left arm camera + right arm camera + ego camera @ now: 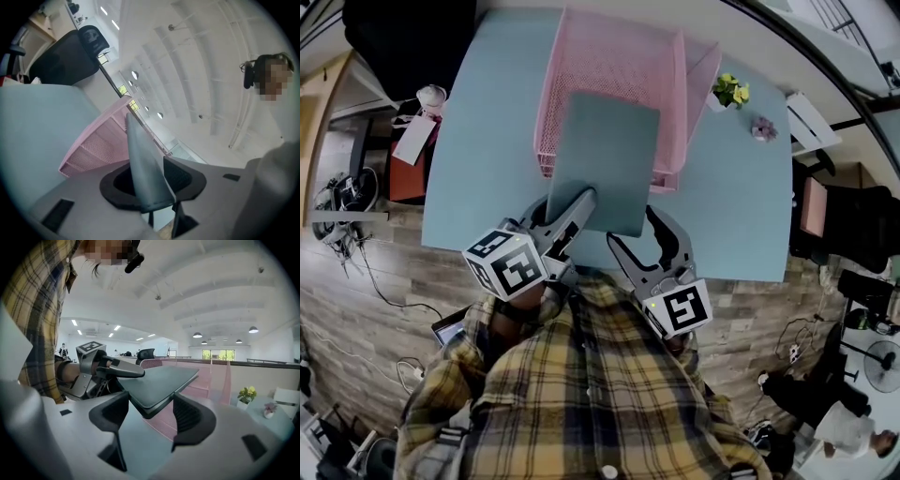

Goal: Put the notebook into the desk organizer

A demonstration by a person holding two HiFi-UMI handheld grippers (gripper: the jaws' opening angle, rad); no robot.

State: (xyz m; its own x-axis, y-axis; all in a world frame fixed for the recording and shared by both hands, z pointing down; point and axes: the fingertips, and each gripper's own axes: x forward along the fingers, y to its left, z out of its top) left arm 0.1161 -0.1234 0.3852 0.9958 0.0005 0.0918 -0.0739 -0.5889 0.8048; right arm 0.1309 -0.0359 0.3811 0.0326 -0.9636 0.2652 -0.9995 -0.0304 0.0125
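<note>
At the near edge of the pale-blue table [487,122], a grey-green notebook [605,159] lies out over the front rim of the pink mesh desk organizer [609,56]. Its far half covers the tray's floor and its near half juts back over the tabletop toward your plaid shirt [581,394]. Whether it rests on that rim cannot be told.

Your left gripper [152,180] has the near-left corner between its jaws, which stand apart, the cover leaning slantwise across the gap rather than pinched flat. Your right gripper [151,408] is released, jaws spread wide to either side of the near-right corner, with space on both sides.

Before the notebook stand the organizer's front rim, beneath it, and the taller mesh walls at the tray's back and right. Just beside that right wall sits a small pot of yellow flowers [730,91], with a tiny pot bearing a mauve bloom [763,128] nearer the table's end. A black office chair [848,230] stands beyond that end. Cables [347,230] trail over the wood-plank floor [403,300] at left.
</note>
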